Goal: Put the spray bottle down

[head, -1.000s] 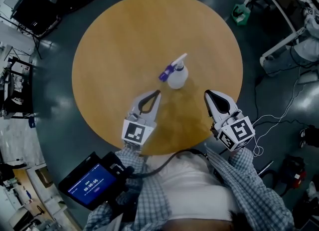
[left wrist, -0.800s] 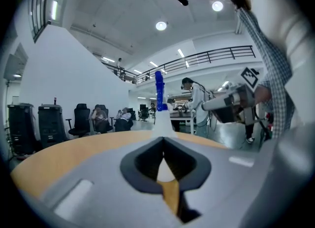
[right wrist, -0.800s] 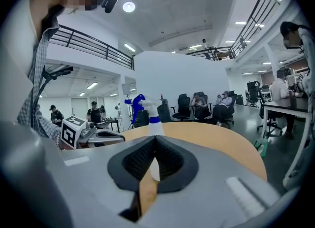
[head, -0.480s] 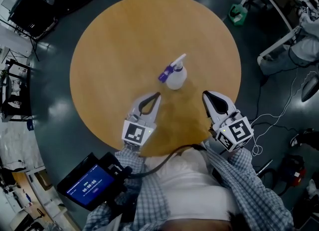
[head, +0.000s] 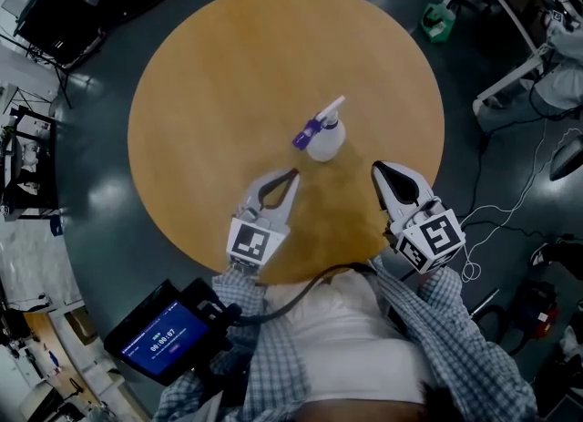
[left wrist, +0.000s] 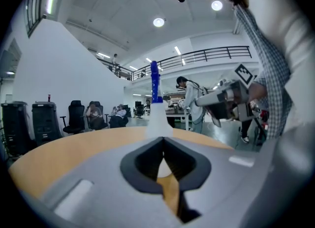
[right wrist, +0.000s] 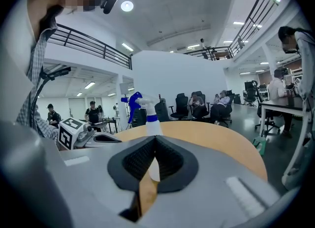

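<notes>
The spray bottle (head: 323,138), clear with a white and purple trigger head, stands upright near the middle of the round wooden table (head: 209,74). Nothing holds it. My left gripper (head: 292,172) hovers over the table's near part, just short of the bottle and to its left, with its jaws shut and empty. My right gripper (head: 376,167) is at the bottle's near right, also shut and empty. In the left gripper view the bottle (left wrist: 158,118) rises right behind the closed left gripper (left wrist: 163,138). In the right gripper view the bottle (right wrist: 147,119) stands beyond the closed right gripper (right wrist: 155,138).
A handheld device with a blue screen (head: 164,340) hangs at the person's left side. On the floor to the right lie white cables (head: 510,215), and a green object (head: 439,23) sits beside a white desk frame (head: 510,83). Seated people and office chairs (right wrist: 211,106) are far behind.
</notes>
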